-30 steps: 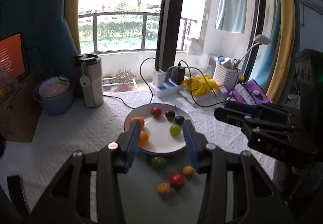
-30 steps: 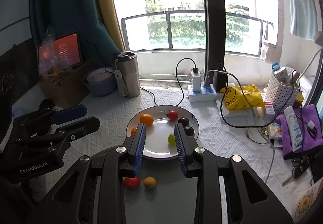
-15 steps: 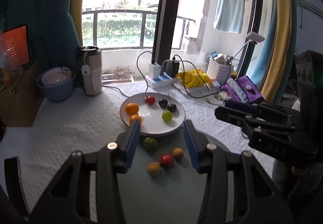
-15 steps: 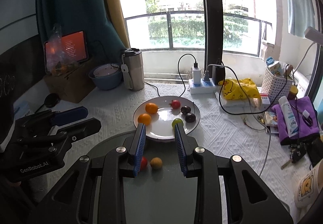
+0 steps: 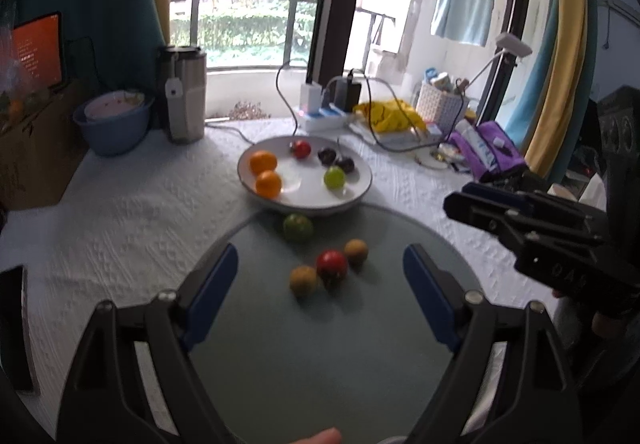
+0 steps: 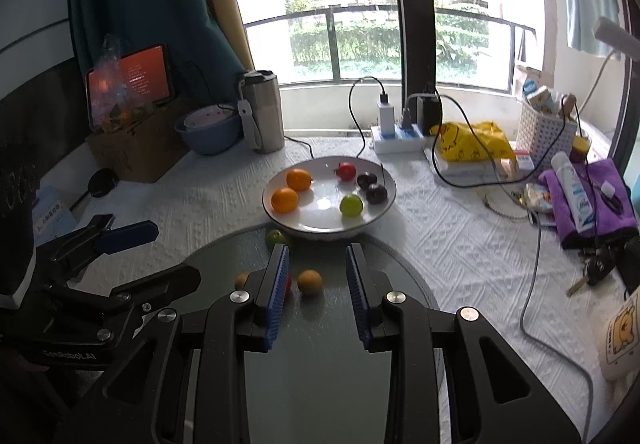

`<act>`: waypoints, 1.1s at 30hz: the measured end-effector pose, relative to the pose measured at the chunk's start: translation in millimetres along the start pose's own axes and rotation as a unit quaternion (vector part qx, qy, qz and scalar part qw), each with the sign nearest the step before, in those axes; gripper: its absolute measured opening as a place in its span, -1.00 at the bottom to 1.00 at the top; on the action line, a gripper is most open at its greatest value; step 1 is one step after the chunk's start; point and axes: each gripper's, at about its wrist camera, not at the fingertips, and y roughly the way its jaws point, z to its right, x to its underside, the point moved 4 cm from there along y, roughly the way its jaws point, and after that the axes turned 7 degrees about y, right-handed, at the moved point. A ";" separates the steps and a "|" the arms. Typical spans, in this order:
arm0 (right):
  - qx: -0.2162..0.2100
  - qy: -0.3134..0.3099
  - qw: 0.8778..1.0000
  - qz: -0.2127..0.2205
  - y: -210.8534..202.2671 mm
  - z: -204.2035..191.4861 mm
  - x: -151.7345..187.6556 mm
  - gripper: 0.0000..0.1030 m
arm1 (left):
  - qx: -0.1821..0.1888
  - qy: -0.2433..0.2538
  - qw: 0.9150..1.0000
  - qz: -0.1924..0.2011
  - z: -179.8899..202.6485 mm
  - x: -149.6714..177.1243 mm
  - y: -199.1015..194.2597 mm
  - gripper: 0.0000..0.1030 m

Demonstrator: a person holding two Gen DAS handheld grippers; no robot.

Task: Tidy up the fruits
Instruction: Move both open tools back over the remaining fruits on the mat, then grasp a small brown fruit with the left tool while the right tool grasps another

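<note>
Both tongs have sunk toward the round grey mat [image 5: 280, 356] since 1 second ago, and the left tongs [image 5: 320, 276] have just been opening; they now stand released, wide apart, nothing between them. Beyond them on the mat lie 4 loose fruits: a green one [image 5: 298, 227] at 12 o'clock beside the white plate [image 5: 308, 206], a red one [image 5: 331, 263] touching 2 tan ones [image 5: 304, 280]. The plate holds 2 oranges [image 5: 268, 184], a red fruit, 2 dark ones, 1 green. The right tongs [image 6: 318, 292] stay clenched narrow, empty, above the tabletop [image 6: 440, 228].
</note>
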 end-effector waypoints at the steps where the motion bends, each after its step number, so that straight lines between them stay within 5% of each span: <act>1: 0.000 0.002 1.000 -0.001 1.0 1.4 1.8 -0.39 | 0.000 0.000 1.000 -0.005 0.2 2.7 2.2 0.67; 13: -0.013 0.021 0.999 -0.031 26.6 13.6 15.8 -0.39 | -0.023 0.018 0.996 -0.084 -3.1 35.7 48.7 0.67; 25: -0.036 0.021 0.995 -0.091 73.0 1.1 38.7 -0.39 | -0.029 0.044 0.993 -0.107 -9.9 38.8 73.9 0.64; 33: -0.036 0.021 0.993 -0.110 96.3 4.4 39.8 -0.38 | -0.039 0.052 0.990 -0.124 -16.5 41.0 90.0 0.16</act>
